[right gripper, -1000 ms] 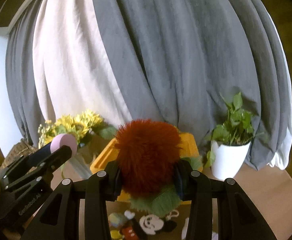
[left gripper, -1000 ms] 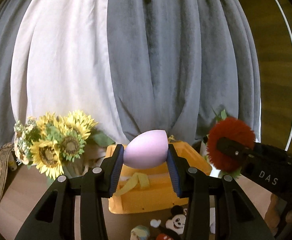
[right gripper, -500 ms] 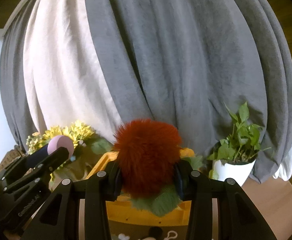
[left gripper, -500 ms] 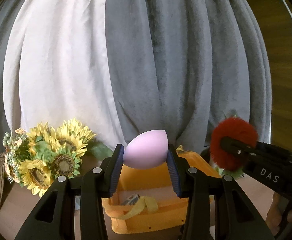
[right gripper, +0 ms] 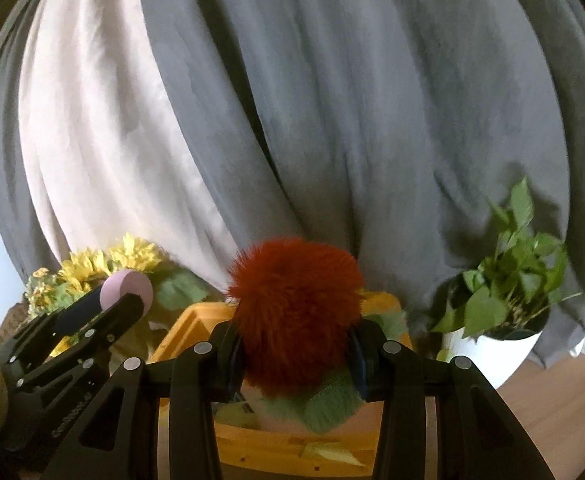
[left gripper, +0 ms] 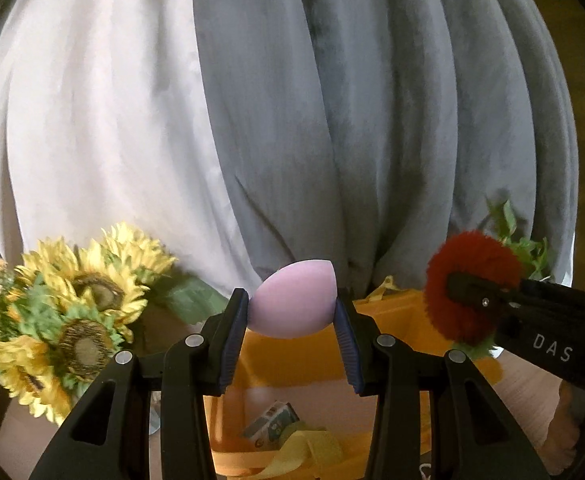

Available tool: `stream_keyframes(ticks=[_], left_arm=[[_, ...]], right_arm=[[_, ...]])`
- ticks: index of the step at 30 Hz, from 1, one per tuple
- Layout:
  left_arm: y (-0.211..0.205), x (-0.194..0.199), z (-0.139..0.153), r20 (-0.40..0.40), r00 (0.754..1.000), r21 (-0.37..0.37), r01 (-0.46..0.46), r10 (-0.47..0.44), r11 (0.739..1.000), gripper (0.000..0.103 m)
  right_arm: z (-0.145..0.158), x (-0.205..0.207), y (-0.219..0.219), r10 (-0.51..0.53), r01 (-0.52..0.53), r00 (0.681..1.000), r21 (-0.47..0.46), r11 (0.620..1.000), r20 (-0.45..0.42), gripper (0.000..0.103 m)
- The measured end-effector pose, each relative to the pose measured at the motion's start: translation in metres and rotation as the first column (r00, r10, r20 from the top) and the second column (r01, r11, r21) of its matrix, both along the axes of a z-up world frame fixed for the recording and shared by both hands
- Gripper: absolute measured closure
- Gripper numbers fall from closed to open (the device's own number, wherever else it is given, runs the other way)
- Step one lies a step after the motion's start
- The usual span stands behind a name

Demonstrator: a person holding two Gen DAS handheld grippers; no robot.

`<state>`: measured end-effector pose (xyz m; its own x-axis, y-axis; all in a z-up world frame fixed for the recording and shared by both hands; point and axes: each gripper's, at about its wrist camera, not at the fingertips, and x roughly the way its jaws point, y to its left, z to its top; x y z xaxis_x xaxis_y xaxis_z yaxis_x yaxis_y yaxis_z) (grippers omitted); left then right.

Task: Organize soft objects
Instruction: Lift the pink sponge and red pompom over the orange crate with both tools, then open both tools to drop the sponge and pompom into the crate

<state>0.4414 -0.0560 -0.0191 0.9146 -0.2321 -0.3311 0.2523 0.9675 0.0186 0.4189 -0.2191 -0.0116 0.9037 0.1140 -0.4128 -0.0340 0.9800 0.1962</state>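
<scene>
Sponge [left gripper: 292, 300] and red pompom [right gripper: 294, 316] sit clamped in our left gripper [left gripper: 292, 320] and right gripper [right gripper: 296, 354], above the orange bin [left gripper: 412, 344] at six o'clock; neither dropped yet.

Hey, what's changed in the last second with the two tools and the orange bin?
Both tools have advanced to the orange bin; its opening now lies just below them, and the cartoon plush on the table has dropped from view. Unchanged: the left tool grips the purple sponge, the right tool the red furry toy.
</scene>
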Motion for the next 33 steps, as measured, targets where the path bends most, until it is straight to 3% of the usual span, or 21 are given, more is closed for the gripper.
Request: stream_keyframes(ticks=[6,17,22,24,27,33], left_arm=[[-0.009,0.028,-0.020,-0.095,0.995,0.006,0.024,-0.023,1.000,0.061],[-0.024,0.071,-0.055,-0.291,0.956,0.040,0.053,-0.039,0.998,0.060],[-0.027,0.075,-0.062,-0.319,0.947,0.052,0.063,-0.043,0.997,0.054],[-0.026,0.071,-0.062,-0.312,0.949,0.055,0.060,-0.040,0.997,0.043],[-0.024,0.068,-0.059,-0.300,0.954,0.061,0.046,-0.025,0.997,0.041],[-0.018,0.057,-0.050,-0.266,0.963,0.086,-0.003,0.026,0.996,0.036]], right_arm=[[-0.025,0.029,-0.007,0.010,-0.007,0.994,0.029,1.000,-0.107,0.060],[-0.056,0.059,-0.012,-0.007,0.008,0.964,0.001,1.000,-0.265,0.060],[-0.069,0.066,-0.012,-0.006,0.009,0.949,0.009,1.000,-0.316,0.055],[-0.069,0.065,-0.012,-0.006,0.011,0.948,0.015,1.000,-0.319,0.052],[-0.066,0.061,-0.012,-0.021,0.021,0.951,-0.003,1.000,-0.307,0.040],[-0.057,0.054,-0.015,-0.068,0.060,0.956,-0.036,0.998,-0.286,0.039]])
